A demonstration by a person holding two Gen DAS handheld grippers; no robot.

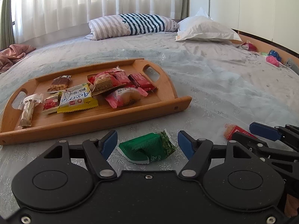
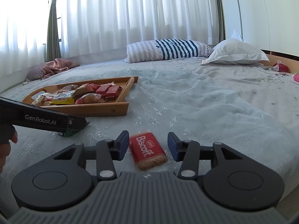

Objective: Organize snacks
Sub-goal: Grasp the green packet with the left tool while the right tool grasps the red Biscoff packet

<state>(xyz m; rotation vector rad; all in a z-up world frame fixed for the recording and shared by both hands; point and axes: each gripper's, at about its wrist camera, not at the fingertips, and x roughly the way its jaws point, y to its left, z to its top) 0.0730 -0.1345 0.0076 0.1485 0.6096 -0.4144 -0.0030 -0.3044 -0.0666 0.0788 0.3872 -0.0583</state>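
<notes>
Both grippers are down low over a bed covered in a pale blue sheet (image 1: 214, 85). The left gripper (image 1: 147, 142) has its blue pads either side of a green snack packet (image 1: 147, 148) lying on the sheet, with a gap on each side, so it's straddling it but not pinching. Same story on the other side: the right gripper (image 2: 148, 144) is spread around a red Biscoff biscuit pack (image 2: 147, 152), pads just off its edges, nothing gripped.

Just beyond the left gripper sits a wooden tray (image 1: 112, 115) with handle cutouts, already loaded with snacks: a yellow wafer pack (image 1: 77, 99), a pink bun packet (image 1: 124, 98), some red wrapped bars (image 1: 142, 82) and a nutty bar (image 1: 27, 112). At the head of the bed there's a striped pillow (image 1: 130, 26) beside a white one (image 1: 205, 29).
</notes>
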